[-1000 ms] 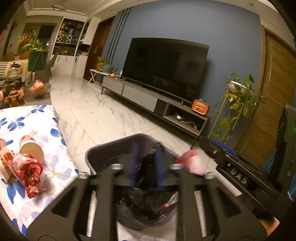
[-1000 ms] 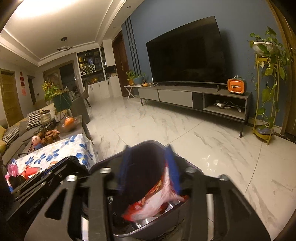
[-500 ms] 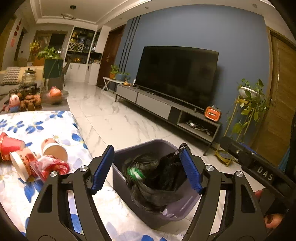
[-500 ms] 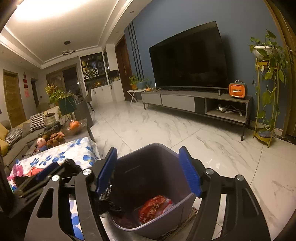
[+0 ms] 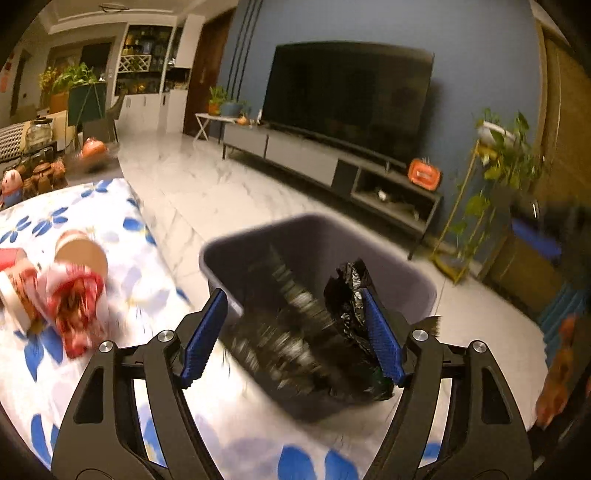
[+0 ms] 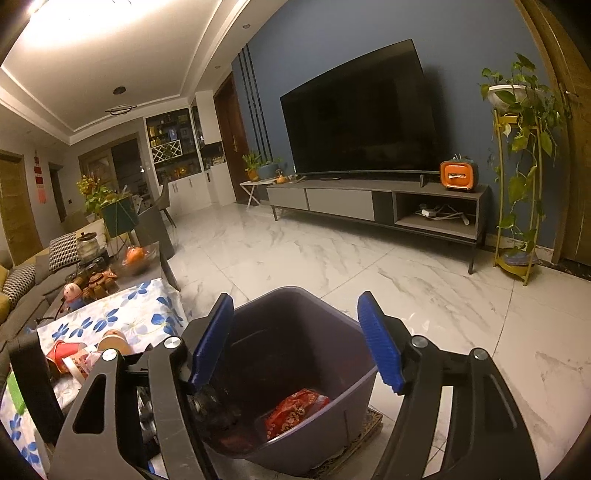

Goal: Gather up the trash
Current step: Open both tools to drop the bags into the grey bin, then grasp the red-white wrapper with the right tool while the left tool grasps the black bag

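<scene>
Over the bin [image 6: 306, 369], both grippers spread wide.
Left gripper [image 5: 291, 332] and right gripper [image 6: 295, 341] grasp nothing; a black bag [image 5: 351, 295] and red wrapper [image 6: 295, 410] lie inside, cups [image 5: 79, 258] on the table [image 5: 122, 280] beside it.

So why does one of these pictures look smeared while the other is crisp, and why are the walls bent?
Left wrist view: motion blur smears the bin, the black bag and the cups. Right wrist view: sharp, with ceiling light glare at the top left. Both views: the fisheye lens curves the TV and darkens the corners.
</scene>
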`<action>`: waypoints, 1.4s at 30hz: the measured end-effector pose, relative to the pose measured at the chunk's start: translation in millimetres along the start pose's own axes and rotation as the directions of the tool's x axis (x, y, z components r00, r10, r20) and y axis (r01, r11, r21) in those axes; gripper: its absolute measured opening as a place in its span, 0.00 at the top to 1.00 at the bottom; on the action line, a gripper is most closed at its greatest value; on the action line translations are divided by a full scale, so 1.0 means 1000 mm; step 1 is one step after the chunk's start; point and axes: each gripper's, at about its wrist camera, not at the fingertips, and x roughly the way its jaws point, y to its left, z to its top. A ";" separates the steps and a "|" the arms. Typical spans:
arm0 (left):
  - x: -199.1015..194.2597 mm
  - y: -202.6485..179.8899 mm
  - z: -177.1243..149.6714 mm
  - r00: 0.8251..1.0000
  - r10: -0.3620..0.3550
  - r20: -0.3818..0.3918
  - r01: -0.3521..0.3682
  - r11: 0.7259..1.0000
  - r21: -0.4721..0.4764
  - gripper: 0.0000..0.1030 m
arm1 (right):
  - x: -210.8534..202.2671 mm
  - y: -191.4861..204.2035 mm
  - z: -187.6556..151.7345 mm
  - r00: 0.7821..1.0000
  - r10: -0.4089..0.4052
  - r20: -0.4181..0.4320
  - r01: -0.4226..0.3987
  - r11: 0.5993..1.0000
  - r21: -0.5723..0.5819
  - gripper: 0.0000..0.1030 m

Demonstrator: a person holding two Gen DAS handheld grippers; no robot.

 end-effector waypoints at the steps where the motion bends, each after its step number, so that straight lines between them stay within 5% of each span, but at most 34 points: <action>1: 0.001 -0.001 -0.005 1.000 0.008 -0.014 -0.008 1.000 0.010 0.25 | 0.000 0.001 -0.001 1.000 0.002 -0.001 -0.002 1.000 0.000 0.33; 7: 0.001 0.004 -0.003 1.000 0.001 -0.025 -0.001 1.000 -0.014 0.25 | -0.008 0.005 -0.003 1.000 0.001 0.007 -0.001 1.000 -0.007 0.33; 15: -0.020 -0.013 0.048 0.991 -0.030 0.131 0.029 1.000 0.010 0.19 | -0.014 -0.007 0.002 0.999 -0.035 0.025 0.034 0.999 0.016 0.33; 22: -0.005 -0.003 -0.006 1.000 0.020 -0.024 -0.020 1.000 0.009 0.19 | -0.013 -0.006 -0.002 1.000 -0.027 0.014 0.027 1.000 0.008 0.32; 29: -0.053 0.018 -0.021 0.992 0.103 0.068 -0.103 0.995 0.000 0.19 | -0.016 0.012 -0.002 1.000 0.018 0.014 -0.018 1.000 -0.026 0.32; 35: -0.115 0.049 -0.015 0.940 0.265 0.214 -0.254 0.964 -0.074 0.14 | -0.019 0.049 0.003 0.993 0.119 0.005 -0.118 0.990 -0.081 0.23; 42: -0.150 0.094 -0.008 0.863 0.426 0.269 -0.411 0.904 -0.115 0.14 | -0.006 0.126 0.002 0.961 0.275 -0.042 -0.278 0.944 -0.179 0.22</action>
